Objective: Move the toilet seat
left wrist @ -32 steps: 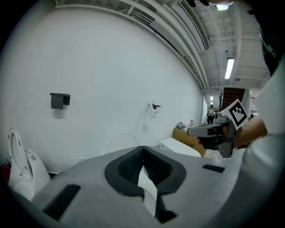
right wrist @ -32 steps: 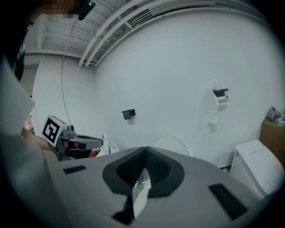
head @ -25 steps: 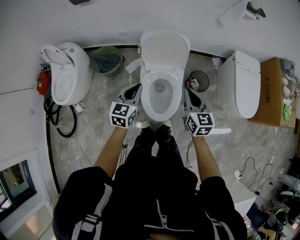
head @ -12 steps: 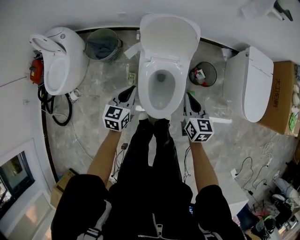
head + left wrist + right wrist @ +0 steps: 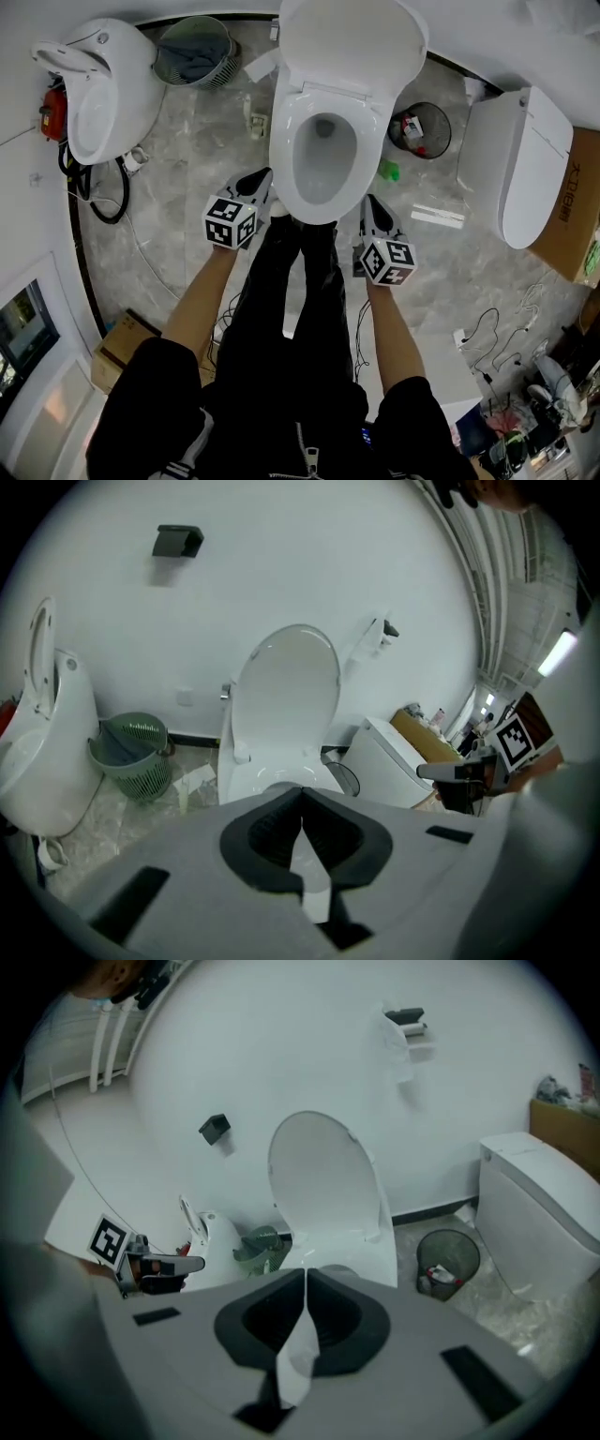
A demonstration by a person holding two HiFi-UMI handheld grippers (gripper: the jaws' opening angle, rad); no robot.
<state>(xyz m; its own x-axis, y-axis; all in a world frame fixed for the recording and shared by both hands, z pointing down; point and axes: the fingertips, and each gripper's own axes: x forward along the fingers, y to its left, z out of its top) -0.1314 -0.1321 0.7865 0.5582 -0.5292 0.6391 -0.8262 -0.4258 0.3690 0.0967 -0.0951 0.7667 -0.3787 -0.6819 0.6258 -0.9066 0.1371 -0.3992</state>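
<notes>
With the toilet seat (image 5: pixel 283 155) flat on the bowl (image 5: pixel 323 173) below its raised lid (image 5: pixel 352 42), the left gripper (image 5: pixel 263 176) and right gripper (image 5: pixel 369 201), both pinched closed and empty beside its front, should open before gripping it evenly.
</notes>
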